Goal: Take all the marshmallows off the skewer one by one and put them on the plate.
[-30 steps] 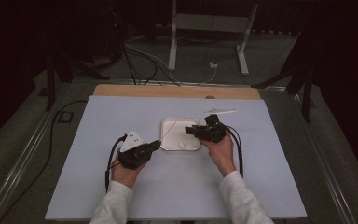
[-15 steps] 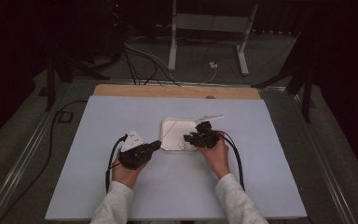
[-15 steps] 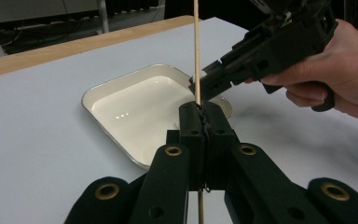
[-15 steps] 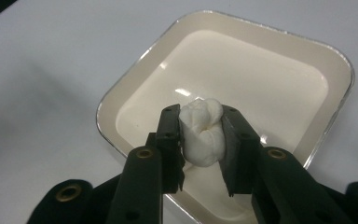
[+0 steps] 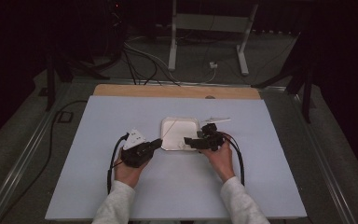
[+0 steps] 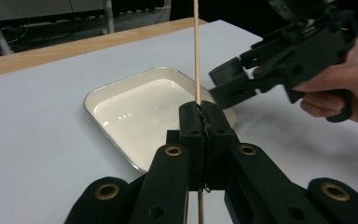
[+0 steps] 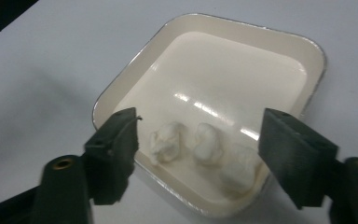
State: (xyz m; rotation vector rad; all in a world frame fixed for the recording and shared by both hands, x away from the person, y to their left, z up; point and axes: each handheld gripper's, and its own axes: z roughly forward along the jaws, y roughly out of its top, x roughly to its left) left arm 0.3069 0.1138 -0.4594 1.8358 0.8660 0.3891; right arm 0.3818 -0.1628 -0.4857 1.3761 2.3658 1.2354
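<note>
In the left gripper view, the wooden skewer (image 6: 197,51) is cut off by the top edge, and its lower part is hidden behind the closed jaws of the left tool (image 6: 204,122). The near corner of the tray (image 6: 121,105) is covered by that tool. The right tool (image 6: 279,56) is cropped at the top edge. In the right gripper view, the white lumps (image 7: 205,147) are too blurred to be identified, and the tray's near rim is cut off by the bottom edge. In the high view, the skewer is too thin to be followed.
</note>
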